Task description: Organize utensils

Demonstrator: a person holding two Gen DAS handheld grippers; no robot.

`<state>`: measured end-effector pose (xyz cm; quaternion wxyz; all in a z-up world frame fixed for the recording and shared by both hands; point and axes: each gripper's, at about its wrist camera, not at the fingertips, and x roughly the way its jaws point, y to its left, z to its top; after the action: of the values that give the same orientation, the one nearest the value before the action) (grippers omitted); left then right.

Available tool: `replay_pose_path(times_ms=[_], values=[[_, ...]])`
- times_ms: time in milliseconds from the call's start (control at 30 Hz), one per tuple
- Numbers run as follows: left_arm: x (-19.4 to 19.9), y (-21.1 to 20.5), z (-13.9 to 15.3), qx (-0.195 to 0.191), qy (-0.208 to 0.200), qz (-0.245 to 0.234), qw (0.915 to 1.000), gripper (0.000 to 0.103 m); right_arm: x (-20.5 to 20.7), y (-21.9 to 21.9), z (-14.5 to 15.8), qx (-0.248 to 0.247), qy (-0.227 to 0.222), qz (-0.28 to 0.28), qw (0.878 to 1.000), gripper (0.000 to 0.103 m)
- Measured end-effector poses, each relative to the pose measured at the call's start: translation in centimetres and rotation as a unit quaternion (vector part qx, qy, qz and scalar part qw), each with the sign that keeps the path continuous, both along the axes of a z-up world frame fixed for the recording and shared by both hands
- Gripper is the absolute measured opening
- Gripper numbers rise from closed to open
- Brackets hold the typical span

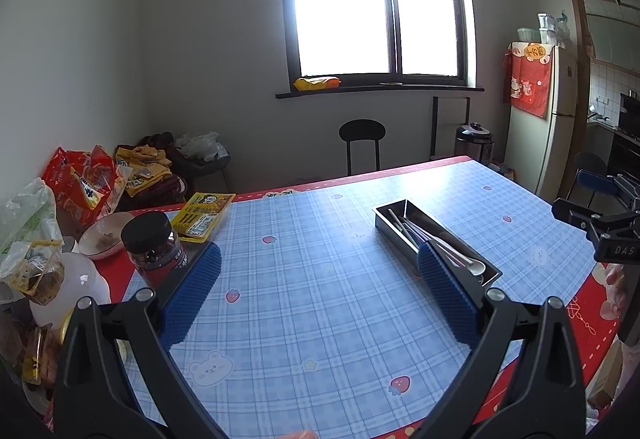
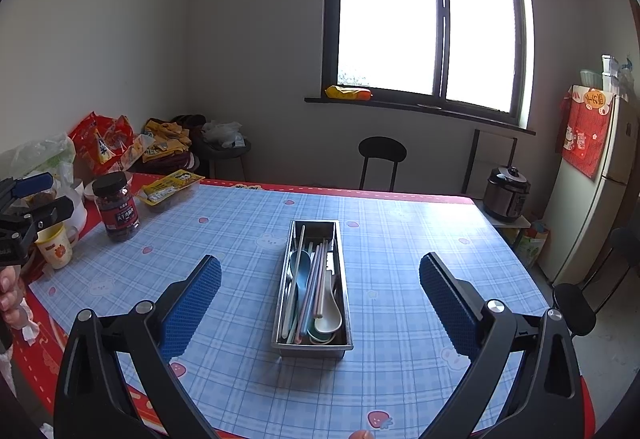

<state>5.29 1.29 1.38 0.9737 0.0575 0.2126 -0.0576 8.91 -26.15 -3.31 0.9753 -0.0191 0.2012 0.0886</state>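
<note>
A long steel utensil tray (image 2: 347, 313) lies on the blue checked tablecloth (image 2: 248, 239) in the middle of the right wrist view. Inside it lie several pastel chopsticks (image 2: 310, 287), a blue spoon (image 2: 300, 263) and a white spoon (image 2: 330, 315). My right gripper (image 2: 320, 271) hangs open above the tray's near half, with nothing between its blue pads. The same tray (image 1: 386, 217) shows right of centre in the left wrist view, partly hidden by a blue pad. My left gripper (image 1: 320, 263) is open over bare cloth, left of the tray. The right gripper's body (image 1: 608, 231) appears at that view's right edge.
Along the table's left side stand a dark-lidded jar (image 2: 116, 207), a yellow food pack (image 2: 170, 191), a cup (image 2: 56, 247), a bowl (image 1: 106, 235) and several snack bags (image 1: 80, 183). A stool (image 2: 382, 155), a rice cooker (image 2: 506, 193) and a fridge (image 2: 600, 191) stand beyond the table.
</note>
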Motion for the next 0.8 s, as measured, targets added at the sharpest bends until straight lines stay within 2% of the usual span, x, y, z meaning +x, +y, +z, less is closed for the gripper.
replay_pose_path(times_ms=[800], values=[[-0.19,-0.77,-0.11,0.008,0.001,-0.004,1.0,0.097,0.04,-0.36,-0.2,-0.002,0.004,-0.003,1.0,0.097]])
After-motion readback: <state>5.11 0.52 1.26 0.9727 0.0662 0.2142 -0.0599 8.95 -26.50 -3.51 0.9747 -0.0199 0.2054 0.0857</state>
